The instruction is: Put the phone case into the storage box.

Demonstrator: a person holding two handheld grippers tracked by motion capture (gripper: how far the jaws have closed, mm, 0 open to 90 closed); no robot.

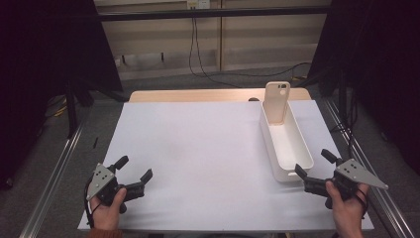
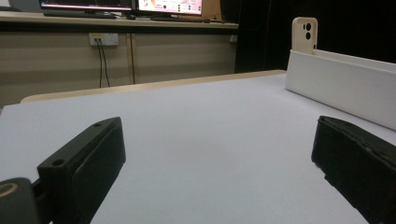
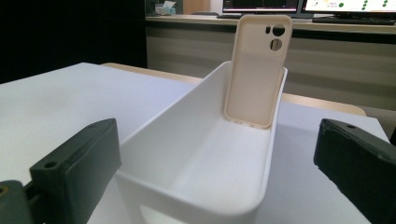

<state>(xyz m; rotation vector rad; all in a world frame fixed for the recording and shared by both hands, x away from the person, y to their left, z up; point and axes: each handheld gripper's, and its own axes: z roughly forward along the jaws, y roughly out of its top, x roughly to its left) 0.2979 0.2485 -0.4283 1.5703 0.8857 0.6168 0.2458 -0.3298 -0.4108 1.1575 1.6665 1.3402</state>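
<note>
Room: dark curtains hang at both sides; a pale panelled wall runs across the back with a cable hanging down it, and the gripper views show monitors on a bench behind. Grey floor, with metal rails along both sides of the table.

Surface: a wooden table covered almost entirely by a white sheet, flat and bare over its left and middle area.

Bin: white, long and narrow, standing on the right part of the sheet. Its long axis runs from the near edge toward the far edge, slightly angled. Its near end lies just beside the right gripper.

Case: a beige phone case standing upright inside the far end of the bin, leaning against the end wall. Its long axis is near vertical, camera cut-outs at the top, hollow side facing the person. Whether its lower edge rests on the bin floor cannot be confirmed; it appears so in the right gripper view.

Left gripper: held over the near left corner of the sheet, jaws spread wide, nothing between them, well apart from the bin.

Right gripper: held at the near right, jaws spread wide, facing the bin's near end, gripping nothing.
</note>
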